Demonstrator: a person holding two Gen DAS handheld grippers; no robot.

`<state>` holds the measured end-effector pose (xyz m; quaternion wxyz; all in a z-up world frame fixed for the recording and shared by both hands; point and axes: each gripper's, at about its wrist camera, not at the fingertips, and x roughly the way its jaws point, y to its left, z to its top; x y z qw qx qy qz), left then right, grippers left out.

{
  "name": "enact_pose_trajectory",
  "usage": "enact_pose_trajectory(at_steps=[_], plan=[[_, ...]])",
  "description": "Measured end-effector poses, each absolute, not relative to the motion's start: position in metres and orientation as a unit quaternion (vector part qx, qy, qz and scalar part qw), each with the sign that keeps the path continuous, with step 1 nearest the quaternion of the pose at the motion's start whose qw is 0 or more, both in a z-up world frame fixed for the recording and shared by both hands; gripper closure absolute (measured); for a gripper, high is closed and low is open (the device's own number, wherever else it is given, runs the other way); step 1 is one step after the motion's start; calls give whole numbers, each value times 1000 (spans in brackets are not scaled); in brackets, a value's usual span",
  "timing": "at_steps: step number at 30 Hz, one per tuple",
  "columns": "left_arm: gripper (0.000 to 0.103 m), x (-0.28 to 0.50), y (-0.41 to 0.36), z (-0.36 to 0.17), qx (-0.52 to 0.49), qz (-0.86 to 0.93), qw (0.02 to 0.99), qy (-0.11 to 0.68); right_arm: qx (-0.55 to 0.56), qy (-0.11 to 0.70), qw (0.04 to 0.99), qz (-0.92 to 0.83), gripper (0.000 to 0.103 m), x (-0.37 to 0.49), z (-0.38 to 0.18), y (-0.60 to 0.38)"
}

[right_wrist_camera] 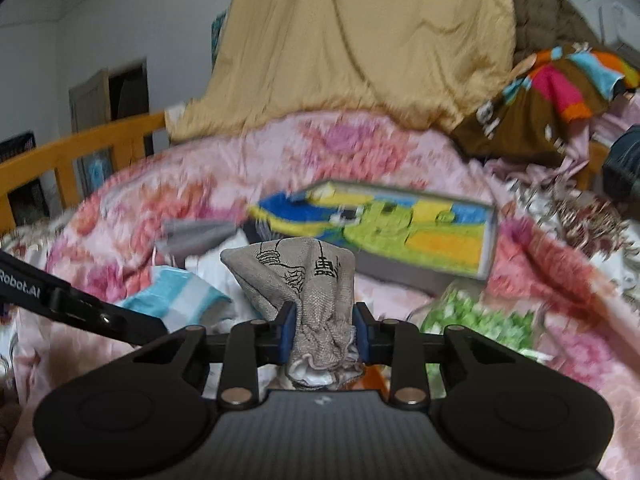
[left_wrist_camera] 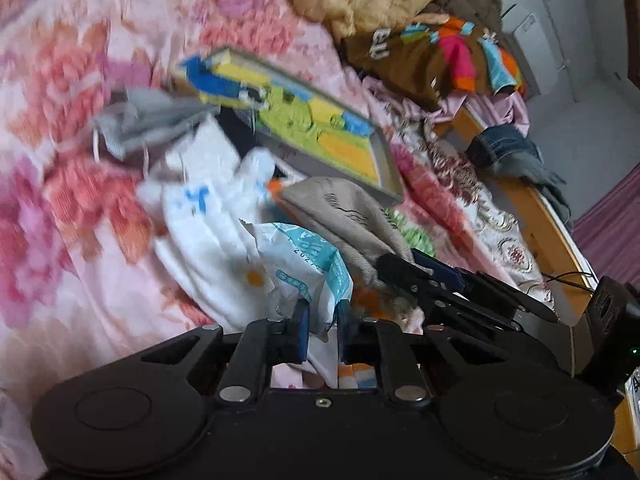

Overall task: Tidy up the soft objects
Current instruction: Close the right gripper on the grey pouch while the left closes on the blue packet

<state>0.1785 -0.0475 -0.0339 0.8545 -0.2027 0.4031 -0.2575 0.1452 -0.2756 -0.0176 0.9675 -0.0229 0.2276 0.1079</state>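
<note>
Pouch (right_wrist_camera: 308, 280) lies before the box (right_wrist_camera: 400, 232) on the quilt (right_wrist_camera: 240, 160).

A flat rectangular box with a blue, yellow and green picture lid (right_wrist_camera: 384, 228) lies tilted on the pink floral bedspread (left_wrist_camera: 80, 128). Beyond the box, a tan quilt (right_wrist_camera: 352, 52) is heaped up. To the box's left in the right wrist view runs an orange wooden bed rail (right_wrist_camera: 60, 156), with a grey wall (right_wrist_camera: 80, 12) behind it.

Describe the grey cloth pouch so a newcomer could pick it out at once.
Start at the pink floral quilt, then find the colourful flat box. Just in front, the grey cloth pouch sits pinched in the right gripper: only it carries black printed characters.
</note>
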Motion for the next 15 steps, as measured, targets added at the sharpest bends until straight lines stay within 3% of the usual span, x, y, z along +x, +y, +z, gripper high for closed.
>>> enact_pose_trajectory(at_steps=[7, 15], plan=[[89, 189, -35, 3, -178, -253, 881, 359, -2, 162, 983, 90, 70, 147, 10, -284], [89, 242, -62, 29, -142, -246, 908, 307, 45, 123, 990, 56, 70, 229, 31, -309]])
